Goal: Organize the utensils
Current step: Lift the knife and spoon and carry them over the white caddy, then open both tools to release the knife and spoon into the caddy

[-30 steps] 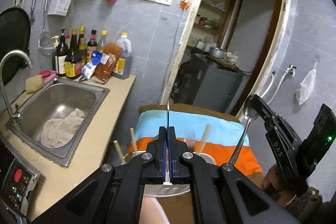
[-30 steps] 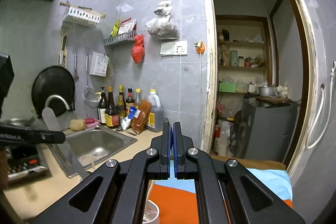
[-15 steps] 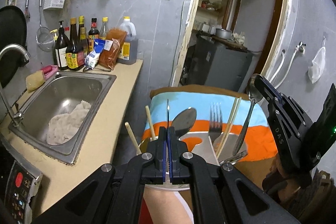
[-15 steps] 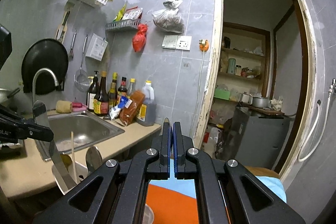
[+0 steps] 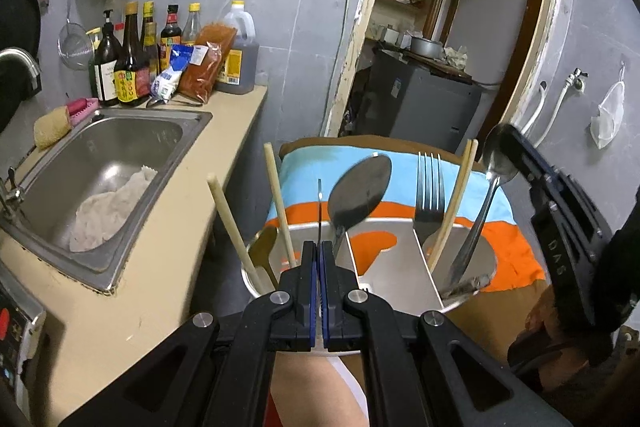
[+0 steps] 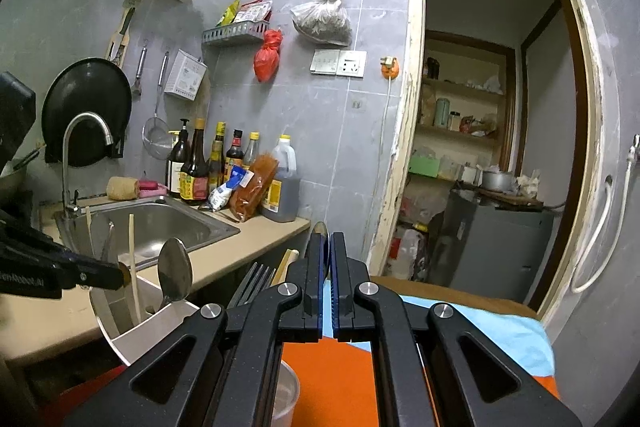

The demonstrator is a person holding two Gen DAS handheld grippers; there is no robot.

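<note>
1. The left gripper is clenched on a thin knife, its blade standing edge-on above the near-left section of the steel utensil holder.
2. The right gripper is clamped on a small spoon, its handle slanting down into the holder's right section.
3. Already in the divided holder: chopsticks, a large spoon and a fork, the holder standing over an orange-and-blue cloth beside the counter.
4. The step in hand appears to be the sorting of knife and spoon into compartments; the next move likely calls for lowering each piece straight down, then releasing it clear of the dividers.
</note>
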